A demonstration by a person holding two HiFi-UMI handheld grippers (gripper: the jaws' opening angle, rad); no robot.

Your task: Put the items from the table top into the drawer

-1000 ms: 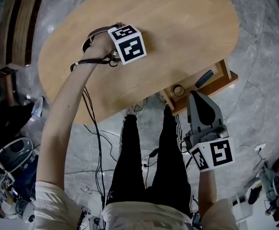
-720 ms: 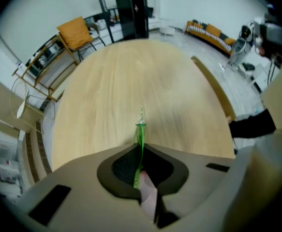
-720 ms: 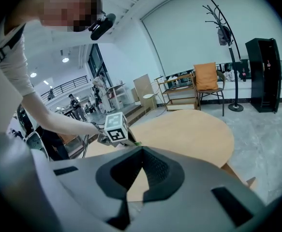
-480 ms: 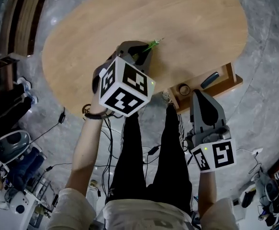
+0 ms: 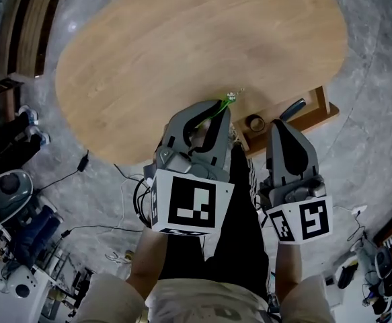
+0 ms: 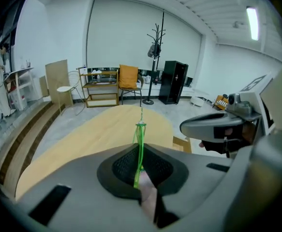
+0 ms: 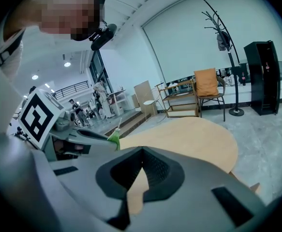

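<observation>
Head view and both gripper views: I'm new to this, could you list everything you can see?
Table: one, light wood, oval, centre.
Drawer: one, wooden, open at the table's right side.
Tape roll: one, brownish, in the drawer.
Dark item: one, dark blue, in the drawer.
Green stick: one, thin, between the left jaws.
Chair: one, orange, far side of the room.
Left gripper: grey, shut on the green stick.
Right gripper: grey, empty, near the drawer.

Grey marble floor point(image 5: 377, 79), white walls point(image 6: 121, 33) (coat stand point(image 6: 155, 48) beyond).
</observation>
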